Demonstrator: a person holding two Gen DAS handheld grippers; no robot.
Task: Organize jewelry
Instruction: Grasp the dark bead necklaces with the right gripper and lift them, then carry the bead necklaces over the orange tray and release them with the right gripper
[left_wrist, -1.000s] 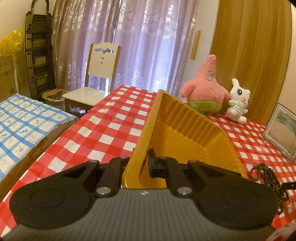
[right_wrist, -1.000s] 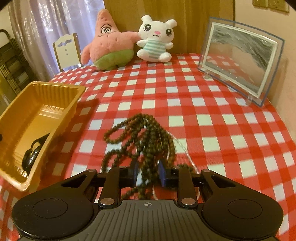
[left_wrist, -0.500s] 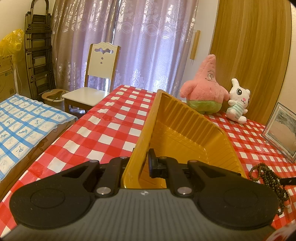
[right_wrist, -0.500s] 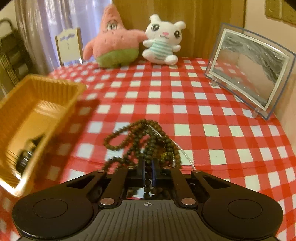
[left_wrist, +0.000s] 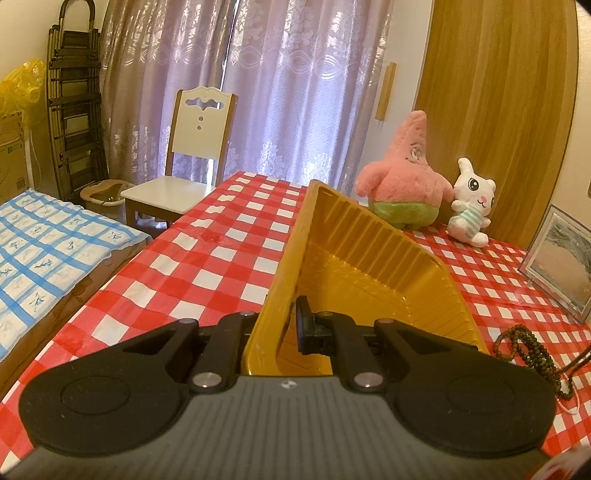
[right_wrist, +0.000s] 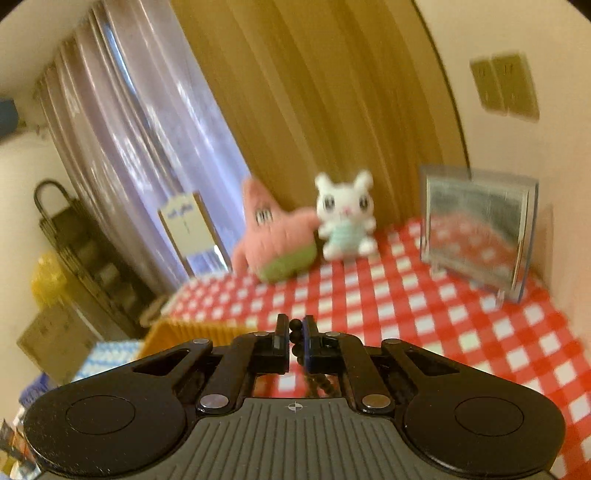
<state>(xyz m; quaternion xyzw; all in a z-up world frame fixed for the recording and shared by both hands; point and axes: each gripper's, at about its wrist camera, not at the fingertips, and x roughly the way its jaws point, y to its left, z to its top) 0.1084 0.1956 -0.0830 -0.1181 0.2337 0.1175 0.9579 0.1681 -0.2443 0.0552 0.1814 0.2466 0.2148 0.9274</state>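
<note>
Left tongs (left_wrist: 283, 328) pinched on the near wall of a yellow ribbed tray (left_wrist: 373, 266), one finger outside the wall, the other inside. Tray tipped up, its long side raised on edge; inside surfaces that show bare, bottom near the tongs hidden. Right tongs (right_wrist: 295, 338) pressed together on a strand of dark beads (right_wrist: 294, 332), a few beads gripped between the pads and more hanging below, lifted off the cloth. In the left wrist view, a loop of the same dark bead necklace (left_wrist: 532, 350) seen just beside the tray's right end, over the cloth, running off toward the right edge.

Below, a tabletop (left_wrist: 221, 258) under a red-and-white checked cloth. On its far side, two plush toys touching each other: one pink star (left_wrist: 406, 177) with green shorts, one white rabbit (left_wrist: 471, 206) in a striped top. One clear-framed picture (right_wrist: 480, 229) upright on small feet near the right edge, well apart from the toys.

Around the tabletop: purple patterned curtains (left_wrist: 258, 85), a curved wooden wall panel (left_wrist: 498, 92), one white-and-wood chair (left_wrist: 184, 162) pulled close to the far left corner, a stack of folded dark racks (left_wrist: 74, 99) against the wall, a blue-checked covered surface (left_wrist: 44, 240) at left. Right wrist view blurred; one edge of the yellow tray showing low at left (right_wrist: 192, 326).
</note>
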